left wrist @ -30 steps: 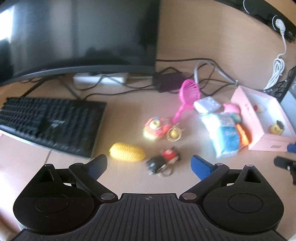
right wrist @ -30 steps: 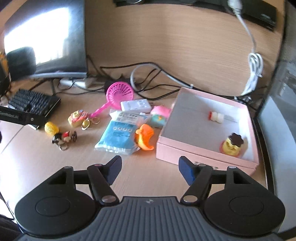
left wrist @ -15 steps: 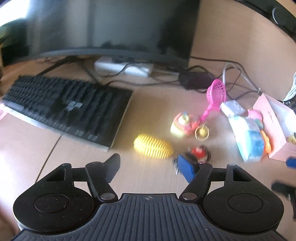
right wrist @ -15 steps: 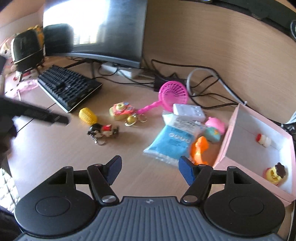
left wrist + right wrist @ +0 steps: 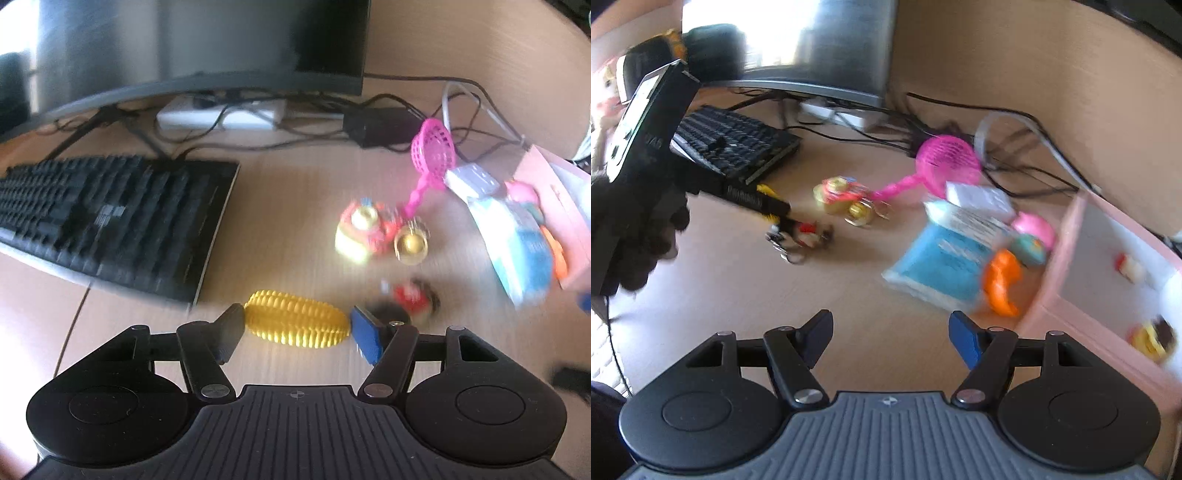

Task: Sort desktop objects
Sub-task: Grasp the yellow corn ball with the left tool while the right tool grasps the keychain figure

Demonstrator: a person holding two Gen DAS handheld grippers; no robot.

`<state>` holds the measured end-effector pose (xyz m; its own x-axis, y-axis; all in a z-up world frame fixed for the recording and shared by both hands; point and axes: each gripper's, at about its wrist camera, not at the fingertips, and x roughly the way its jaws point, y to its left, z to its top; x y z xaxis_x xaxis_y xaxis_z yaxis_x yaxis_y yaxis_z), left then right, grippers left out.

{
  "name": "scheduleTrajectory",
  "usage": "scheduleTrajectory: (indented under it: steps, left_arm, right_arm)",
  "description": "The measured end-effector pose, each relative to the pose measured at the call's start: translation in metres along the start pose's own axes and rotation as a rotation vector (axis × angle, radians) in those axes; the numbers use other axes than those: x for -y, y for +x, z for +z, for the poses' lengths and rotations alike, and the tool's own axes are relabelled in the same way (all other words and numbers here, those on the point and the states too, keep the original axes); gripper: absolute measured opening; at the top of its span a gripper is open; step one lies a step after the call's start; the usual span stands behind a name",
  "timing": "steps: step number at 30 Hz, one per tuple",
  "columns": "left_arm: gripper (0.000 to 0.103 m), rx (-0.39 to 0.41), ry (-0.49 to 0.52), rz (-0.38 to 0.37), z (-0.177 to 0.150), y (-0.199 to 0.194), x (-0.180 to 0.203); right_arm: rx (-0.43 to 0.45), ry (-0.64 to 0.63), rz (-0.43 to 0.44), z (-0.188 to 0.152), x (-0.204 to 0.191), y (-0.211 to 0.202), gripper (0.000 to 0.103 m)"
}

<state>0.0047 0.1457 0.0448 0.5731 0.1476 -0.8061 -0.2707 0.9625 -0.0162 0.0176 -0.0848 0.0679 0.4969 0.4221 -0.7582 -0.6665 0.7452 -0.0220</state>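
Observation:
A yellow corn toy [image 5: 295, 323] lies on the wooden desk right of the keyboard. My left gripper [image 5: 295, 328] is down around it, jaws closing, with a pad touching each end of the corn. The right wrist view shows this gripper [image 5: 768, 206] from the side, held by a black-gloved hand [image 5: 635, 236]. My right gripper [image 5: 891, 332] hovers over bare desk, its jaws opening with nothing between them. The pink box [image 5: 1089, 321] stands to its right, holding two small toys.
A red-black keychain figure [image 5: 410, 299] lies just right of the corn. Behind it are a yellow-red toy [image 5: 362, 232], a gold bell [image 5: 410, 243], a pink scoop [image 5: 432, 151] and a blue pack [image 5: 517, 240]. A black keyboard [image 5: 110, 221], monitor and cables fill the back.
My left gripper sank toward the desk and its jaws narrowed from wide apart onto the corn. The right gripper swung left, so the pink box slid to the right edge of its view.

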Motion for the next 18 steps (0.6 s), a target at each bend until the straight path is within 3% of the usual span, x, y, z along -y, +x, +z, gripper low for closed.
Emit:
scheduleTrajectory:
  steps: [7, 15, 17, 18]
  left_arm:
    - [0.069, -0.023, -0.084, 0.035, -0.053, -0.044, -0.023]
    - [0.069, -0.005, -0.149, 0.061, -0.074, -0.076, -0.033]
    - [0.069, -0.011, -0.142, 0.056, -0.079, -0.080, -0.029]
    - [0.069, -0.015, -0.137, 0.051, -0.081, -0.080, -0.027]
  right_arm:
    - [-0.018, -0.077, 0.097, 0.034, -0.038, 0.056, 0.073]
    - [-0.072, -0.033, 0.112, 0.065, -0.060, 0.108, 0.080]
    - [-0.083, -0.029, 0.110, 0.066, -0.060, 0.111, 0.065]
    - [-0.086, -0.037, 0.111, 0.065, -0.059, 0.110, 0.065]
